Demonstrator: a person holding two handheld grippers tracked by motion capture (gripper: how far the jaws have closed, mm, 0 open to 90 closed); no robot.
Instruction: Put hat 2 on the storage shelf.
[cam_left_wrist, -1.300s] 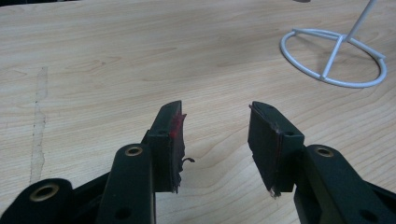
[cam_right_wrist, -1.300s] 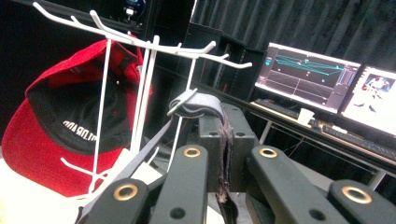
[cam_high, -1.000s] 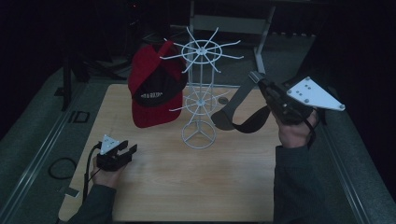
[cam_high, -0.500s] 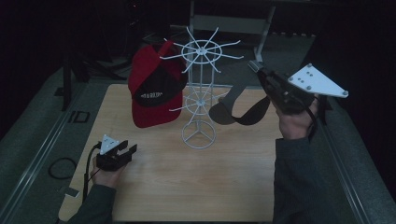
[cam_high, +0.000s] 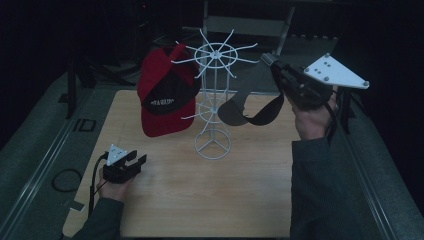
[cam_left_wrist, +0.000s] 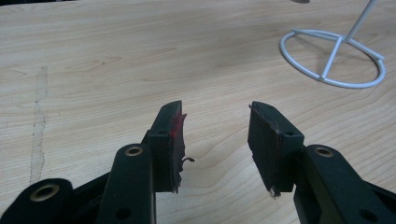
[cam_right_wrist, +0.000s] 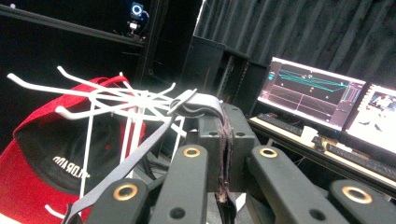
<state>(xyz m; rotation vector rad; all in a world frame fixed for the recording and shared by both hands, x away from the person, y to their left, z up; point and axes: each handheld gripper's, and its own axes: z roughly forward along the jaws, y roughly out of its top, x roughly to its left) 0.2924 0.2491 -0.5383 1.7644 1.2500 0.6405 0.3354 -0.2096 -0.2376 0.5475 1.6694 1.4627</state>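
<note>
Right gripper (cam_high: 272, 62) is up at the top ring of the white wire rack (cam_high: 215, 100), jaws clenched on the back of a grey cap (cam_high: 245, 102) — the cap hangs from that grip on the rack's right side, brim drooping down toward the middle of the pole. In the right gripper view the pads (cam_right_wrist: 222, 140) are pressed flat together with a thin strip of the cap's fabric pinched between them, and the grey band (cam_right_wrist: 198, 105) curls over the jaw tops, right against the tip of one of the rack's upper prongs (cam_right_wrist: 184, 99). Whether the cap is actually caught on that prong, I cannot tell.

On the rack's left side a red and black cap (cam_high: 165, 95) hangs from the upper prongs, with white lettering on its black front panel.

Left gripper (cam_high: 136, 163) sits low on the wooden table (cam_high: 200, 200), in front of the rack's base and off to its left, well apart from it. Its jaws stand released — in the left gripper view bare wood shows in the wide gap between them, and the rack's round base ring (cam_left_wrist: 332, 58) lies ahead to the right. One pad (cam_left_wrist: 176, 128) carries a smear of red along its edge.
</note>
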